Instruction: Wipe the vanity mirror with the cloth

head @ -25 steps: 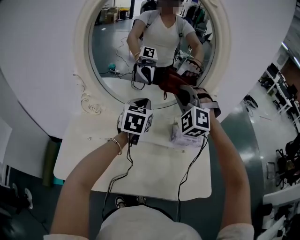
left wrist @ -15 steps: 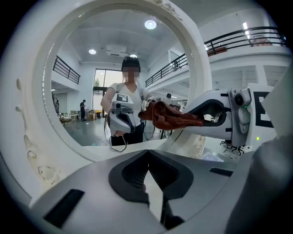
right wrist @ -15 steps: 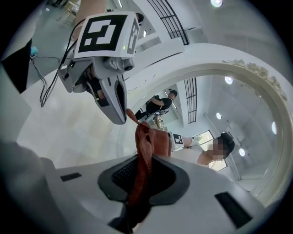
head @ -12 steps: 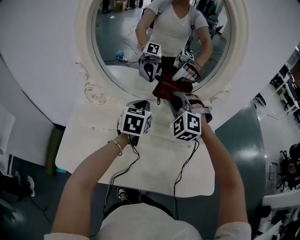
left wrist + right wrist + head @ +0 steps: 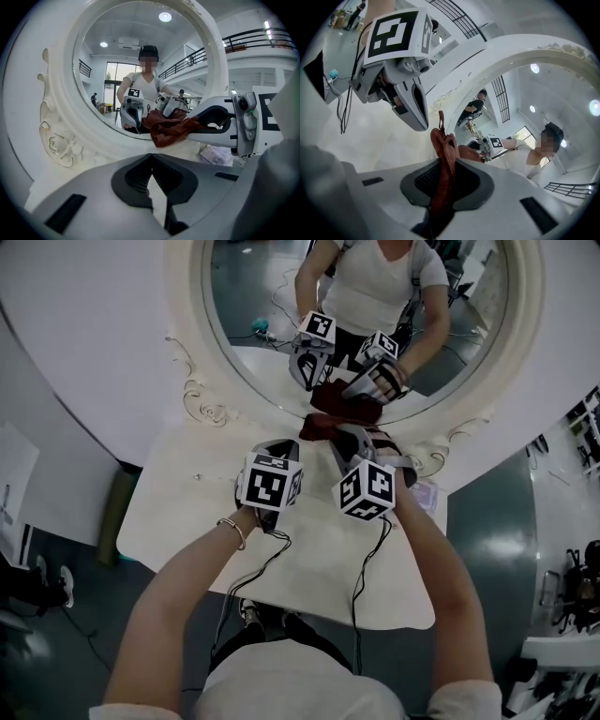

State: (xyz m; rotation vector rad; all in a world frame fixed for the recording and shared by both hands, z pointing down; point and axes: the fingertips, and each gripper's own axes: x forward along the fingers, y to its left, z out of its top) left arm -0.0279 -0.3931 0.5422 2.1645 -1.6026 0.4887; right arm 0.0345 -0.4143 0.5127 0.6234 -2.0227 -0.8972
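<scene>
Cream vanity tabletop [image 5: 178, 484] carries an oval mirror in an ornate cream frame [image 5: 187, 343] at its far edge. Crumpled dark red cloth [image 5: 317, 426] is at the mirror's lower rim, pinched in the right gripper [image 5: 339, 440]. Left gripper [image 5: 281, 446] is just left of it over the tabletop, jaws pressed together, holding nothing.

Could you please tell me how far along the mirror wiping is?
Done: the right gripper has the cloth clamped. In hand: the cloth sits at the lower edge of the vanity mirror; contact with the glass is unclear. To do: the glass above. The left gripper is shut, empty.
</scene>
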